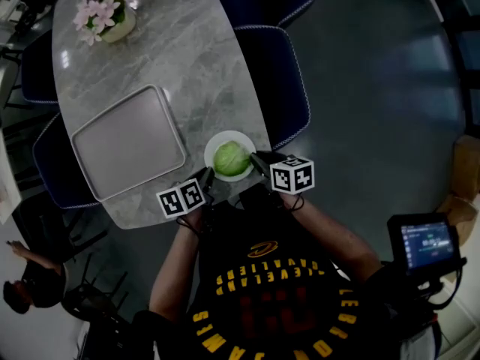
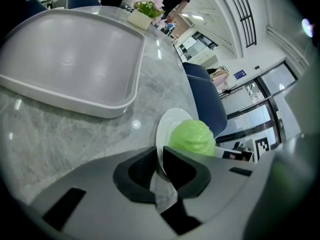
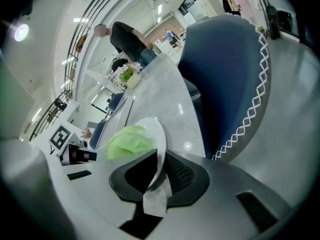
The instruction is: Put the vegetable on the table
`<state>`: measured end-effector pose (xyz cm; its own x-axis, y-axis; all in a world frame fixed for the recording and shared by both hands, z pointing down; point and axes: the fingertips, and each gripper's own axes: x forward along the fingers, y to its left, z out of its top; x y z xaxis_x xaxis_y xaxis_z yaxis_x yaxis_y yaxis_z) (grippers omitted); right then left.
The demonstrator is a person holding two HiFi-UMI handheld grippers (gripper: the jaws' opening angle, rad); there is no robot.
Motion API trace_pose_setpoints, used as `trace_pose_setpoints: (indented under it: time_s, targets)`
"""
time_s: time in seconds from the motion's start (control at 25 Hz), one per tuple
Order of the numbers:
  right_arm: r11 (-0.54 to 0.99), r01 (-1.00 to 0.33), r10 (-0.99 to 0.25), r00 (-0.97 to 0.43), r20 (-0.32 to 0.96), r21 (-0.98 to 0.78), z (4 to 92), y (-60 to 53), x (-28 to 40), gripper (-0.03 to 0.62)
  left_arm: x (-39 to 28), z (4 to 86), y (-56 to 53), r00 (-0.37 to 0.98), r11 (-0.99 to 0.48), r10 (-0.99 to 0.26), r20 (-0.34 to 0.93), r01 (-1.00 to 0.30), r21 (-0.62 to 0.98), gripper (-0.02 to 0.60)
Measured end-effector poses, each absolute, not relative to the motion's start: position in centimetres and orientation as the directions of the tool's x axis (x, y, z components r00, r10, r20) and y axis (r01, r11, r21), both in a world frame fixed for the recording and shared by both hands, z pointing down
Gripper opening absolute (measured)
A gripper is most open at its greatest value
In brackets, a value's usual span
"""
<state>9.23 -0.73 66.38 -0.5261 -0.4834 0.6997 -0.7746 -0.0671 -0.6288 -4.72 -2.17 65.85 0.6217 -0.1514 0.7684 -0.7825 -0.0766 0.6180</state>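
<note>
Green cabbage (image 1: pixel 231 158) on a white plate (image 1: pixel 215 144) at the near edge of a marble table (image 1: pixel 202 66), left gripper (image 1: pixel 206 177) clamped on the plate's left rim, right gripper (image 1: pixel 259 160) clamped on its right rim, grey tray (image 1: pixel 127 141) just beside

I recorded a marble table (image 1: pixel 195 58) carrying a grey tray (image 1: pixel 127 141) and a flower pot (image 1: pixel 109 15), a white plate (image 1: pixel 225 135) at its near edge.
</note>
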Motion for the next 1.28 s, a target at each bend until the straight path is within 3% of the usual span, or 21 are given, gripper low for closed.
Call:
trace_pose_setpoints:
  time_s: [0.24, 0.52, 0.72, 0.8, 1.04, 1.28]
  targets:
    - [0.011, -0.853, -0.484, -0.461, 0.744, -0.521, 65.5, -1.3, 10.3, 0.043, -5.7, 65.4, -2.8, 0.57, -0.134, -0.184, 0.801, -0.822, 0.554, 0.037]
    - [0.055, -0.85, -0.593, -0.45, 0.668, -0.523, 61.6, -4.3, 10.8, 0.043, -5.9, 62.0, -5.2, 0.591, -0.149, -0.28, 0.756, -0.805, 0.574, 0.037]
    - [0.164, -0.834, -0.666, -0.487, 0.565, -0.527, 56.6, -7.2, 9.1, 0.041, -4.1, 57.6, -7.5, 0.686, -0.172, -0.369, 0.627, -0.713, 0.68, 0.037]
    - [0.2, -0.826, -0.687, -0.502, 0.526, -0.527, 54.5, -8.1, 8.4, 0.005, -3.3, 55.5, -8.2, 0.71, -0.213, -0.392, 0.585, -0.689, 0.693, 0.037]
    - [0.304, -0.791, -0.744, -0.545, 0.386, -0.53, 47.4, -9.8, 6.5, 0.005, -0.6, 47.3, -9.4, 0.76, -0.42, -0.457, 0.462, -0.642, 0.641, 0.037]
    - [0.431, -0.749, -0.767, -0.598, 0.233, -0.504, 40.1, -10.0, 4.7, 0.005, 0.6, 40.7, -9.6, 0.784, -0.497, -0.53, 0.323, -0.595, 0.631, 0.0]
